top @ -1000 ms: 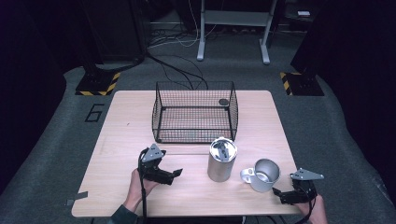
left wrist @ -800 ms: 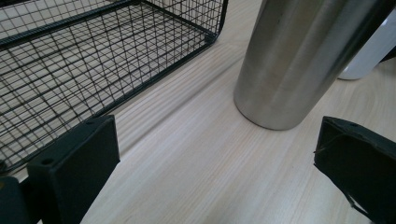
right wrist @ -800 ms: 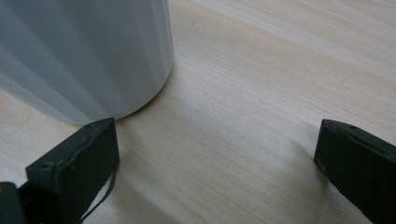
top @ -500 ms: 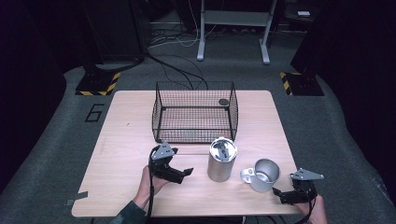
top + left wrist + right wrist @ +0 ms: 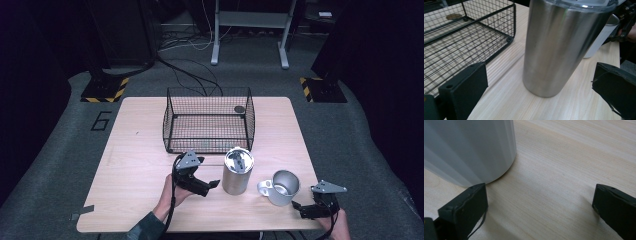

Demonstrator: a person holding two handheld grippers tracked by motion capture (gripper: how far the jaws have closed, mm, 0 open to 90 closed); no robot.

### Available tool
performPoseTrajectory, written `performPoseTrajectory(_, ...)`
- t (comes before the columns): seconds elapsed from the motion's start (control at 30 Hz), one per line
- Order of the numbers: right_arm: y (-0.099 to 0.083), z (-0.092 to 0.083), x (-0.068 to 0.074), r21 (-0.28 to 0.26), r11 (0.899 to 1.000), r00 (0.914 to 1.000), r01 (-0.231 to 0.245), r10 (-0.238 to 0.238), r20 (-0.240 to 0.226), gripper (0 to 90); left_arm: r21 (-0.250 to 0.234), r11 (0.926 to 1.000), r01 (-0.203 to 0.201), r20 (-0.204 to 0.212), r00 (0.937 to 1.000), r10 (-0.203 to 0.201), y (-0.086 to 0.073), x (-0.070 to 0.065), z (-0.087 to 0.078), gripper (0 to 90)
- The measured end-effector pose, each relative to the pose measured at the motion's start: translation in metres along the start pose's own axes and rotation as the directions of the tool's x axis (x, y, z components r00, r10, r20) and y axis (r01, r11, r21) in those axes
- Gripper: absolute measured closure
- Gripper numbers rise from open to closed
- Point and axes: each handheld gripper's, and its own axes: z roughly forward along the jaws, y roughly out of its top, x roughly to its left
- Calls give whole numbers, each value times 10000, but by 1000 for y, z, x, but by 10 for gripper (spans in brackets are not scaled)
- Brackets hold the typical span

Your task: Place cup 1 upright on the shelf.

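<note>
The tall brushed-steel lidded tumbler (image 5: 238,171) is faced by the left hand-held gripper (image 5: 212,184), jaws spread wide; the tumbler could be tipped if nudged off-centre.

black grippers (image 5: 212,185), grey plates, dark sleeve (image 5: 146,230)

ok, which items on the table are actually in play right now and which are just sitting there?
In play:
- steel tumbler, lined up between the open jaws of the left gripper
- mug, just ahead of the open right gripper

Just sitting there:
- wire basket
- small round disc inside the basket
</note>
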Motion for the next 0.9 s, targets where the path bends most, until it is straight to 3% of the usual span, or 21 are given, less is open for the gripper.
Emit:
performPoseTrajectory(0.17,0,0,0,-1,10000,10000,-4,4,0,0,-50,9997,-230,209,9995,231,8,-4,11,0)
performPoseTrajectory(0.43,0,0,0,1,10000,10000,-7,7,4,0,-287,9993,-250,607,9978,267,20,-7,26,0)
performPoseTrajectory(0.9,0,0,0,-2,10000,10000,-8,8,-1,0,-490,9976,-496,814,9952,535,33,-16,48,0)
